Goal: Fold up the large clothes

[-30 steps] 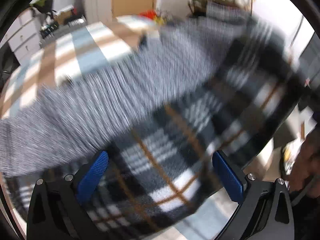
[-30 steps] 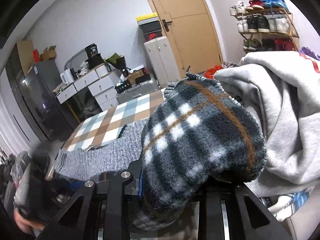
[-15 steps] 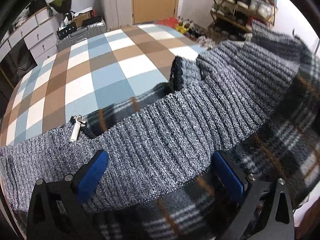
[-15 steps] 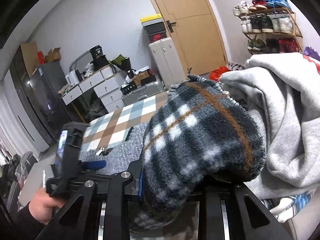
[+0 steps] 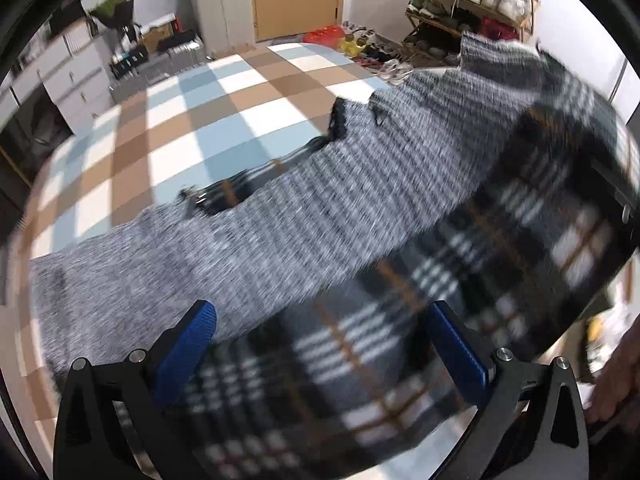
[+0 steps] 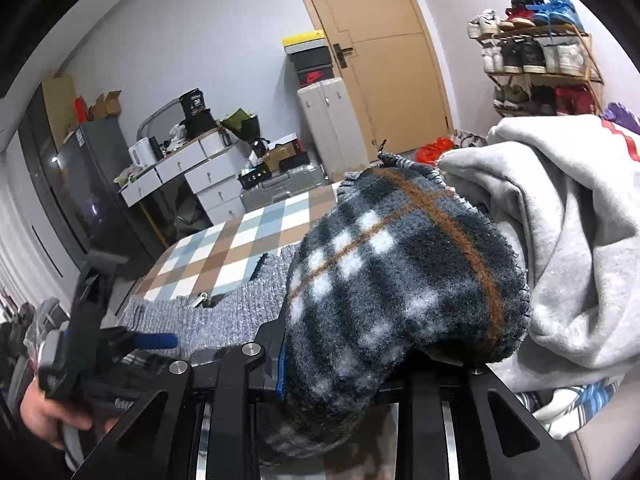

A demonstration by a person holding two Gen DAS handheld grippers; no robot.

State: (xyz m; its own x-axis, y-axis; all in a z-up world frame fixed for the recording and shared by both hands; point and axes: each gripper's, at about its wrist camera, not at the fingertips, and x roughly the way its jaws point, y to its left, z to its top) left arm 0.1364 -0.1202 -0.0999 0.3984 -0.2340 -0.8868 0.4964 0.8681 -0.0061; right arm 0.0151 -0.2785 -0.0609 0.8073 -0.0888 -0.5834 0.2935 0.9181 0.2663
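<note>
Tan wooden door [image 6: 390, 68] set in a pale grey wall [image 6: 192, 36], lever handle on its left edge. Left of the door: cream cabinet [image 6: 332, 128] topped with stacked shoe boxes [image 6: 308, 58], then white drawer units [image 6: 192, 172] under clutter, then a dark fridge [image 6: 86, 168] with cardboard boxes [image 6: 104, 102] on top. Right of the door: wooden shoe rack [image 6: 536, 52] full of trainers; in front of the door, surface in blue, brown and white checks [image 5: 208, 120].

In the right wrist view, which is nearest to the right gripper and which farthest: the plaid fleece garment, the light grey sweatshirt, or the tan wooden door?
1. Plaid fleece garment: clamped in the right gripper, front and centre.
2. Light grey sweatshirt: piled just behind it, on the right.
3. Tan wooden door: far wall, top centre.
</note>
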